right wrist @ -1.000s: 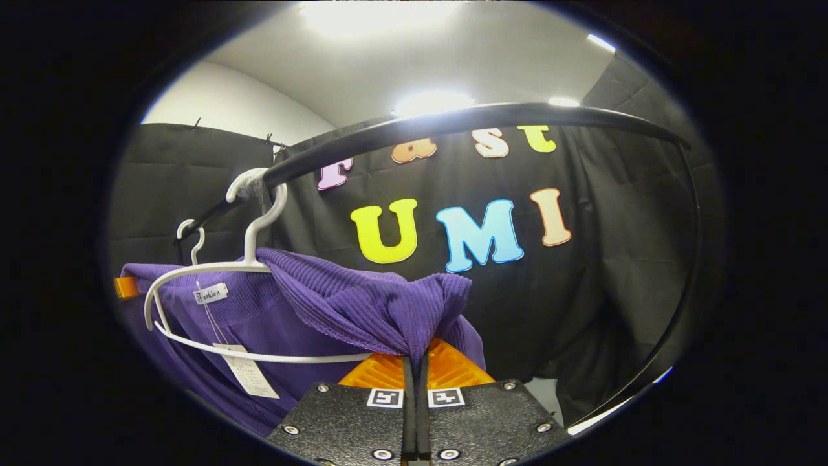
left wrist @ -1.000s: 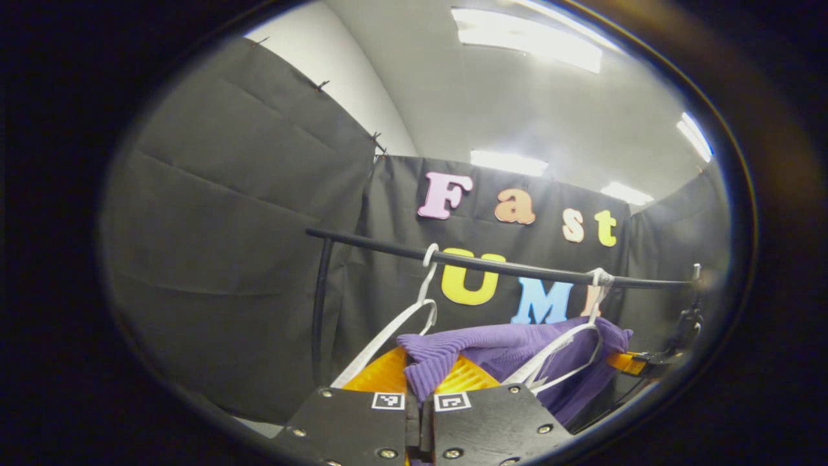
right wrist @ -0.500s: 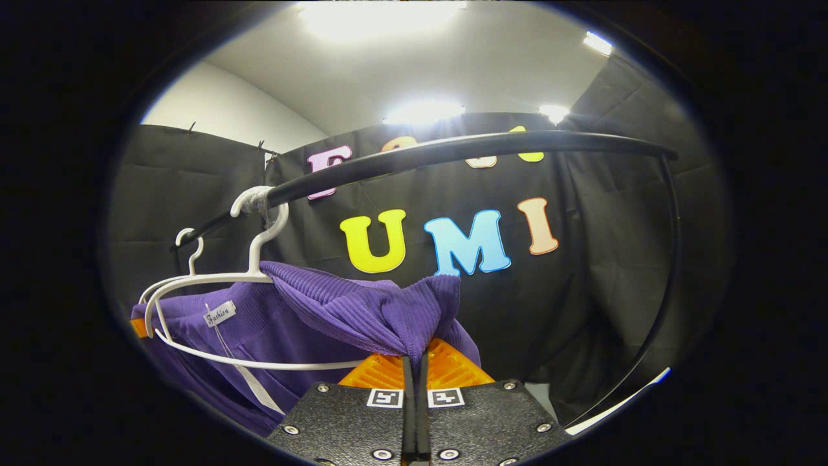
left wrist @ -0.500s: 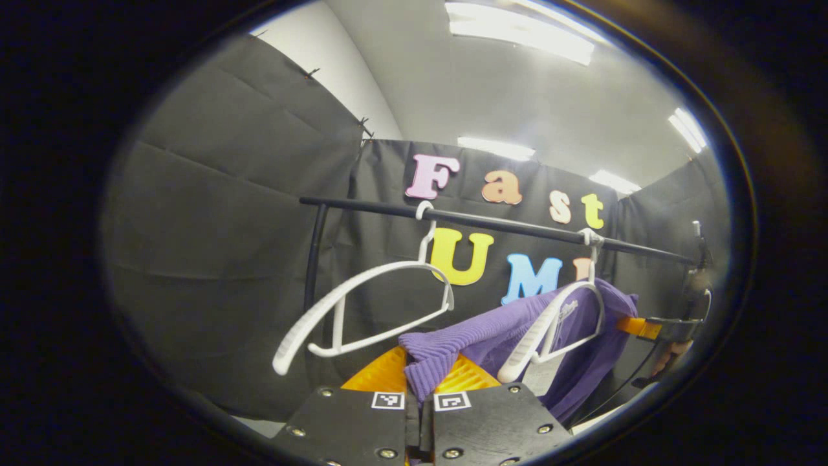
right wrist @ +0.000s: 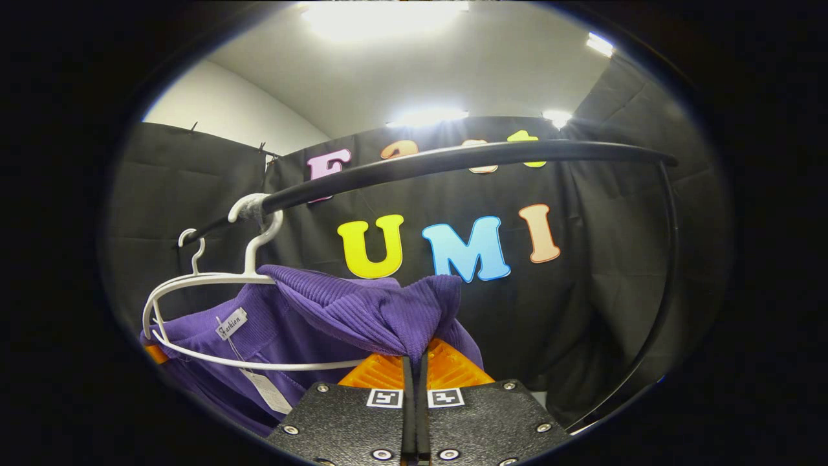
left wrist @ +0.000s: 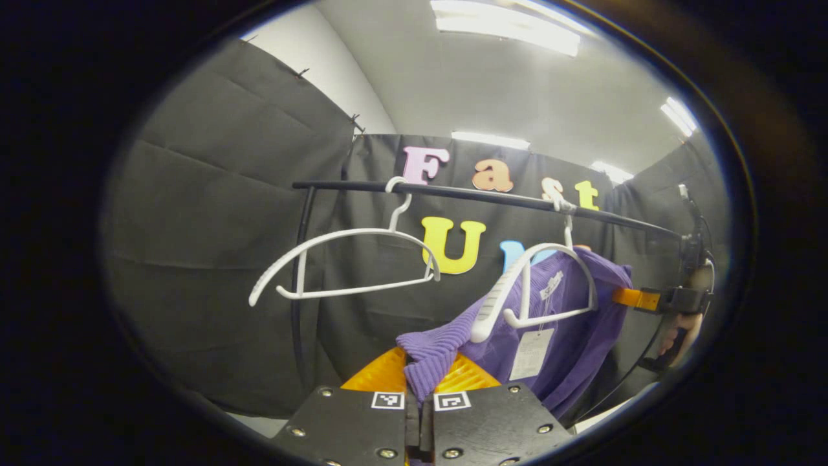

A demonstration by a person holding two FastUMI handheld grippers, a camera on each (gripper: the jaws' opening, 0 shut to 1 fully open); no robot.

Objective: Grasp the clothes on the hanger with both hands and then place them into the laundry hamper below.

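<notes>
A purple ribbed garment with a paper tag hangs partly over a white hanger on the black rail. My left gripper is shut on one purple corner, which has come off the hanger's near end. In the left gripper view the right gripper holds the far side, a hand behind it. In the right gripper view my right gripper is shut on a bunched fold of the garment, which still drapes the white hanger.
An empty white hanger hangs on the rail to the left of the garment. The rail's black upright post stands at the left end. In the right gripper view the rail curves overhead and down the right side.
The left gripper has dropped lower, so rail and hangers sit higher in its view, and the purple corner has slid off the hanger's near end. The right gripper sank slightly.
</notes>
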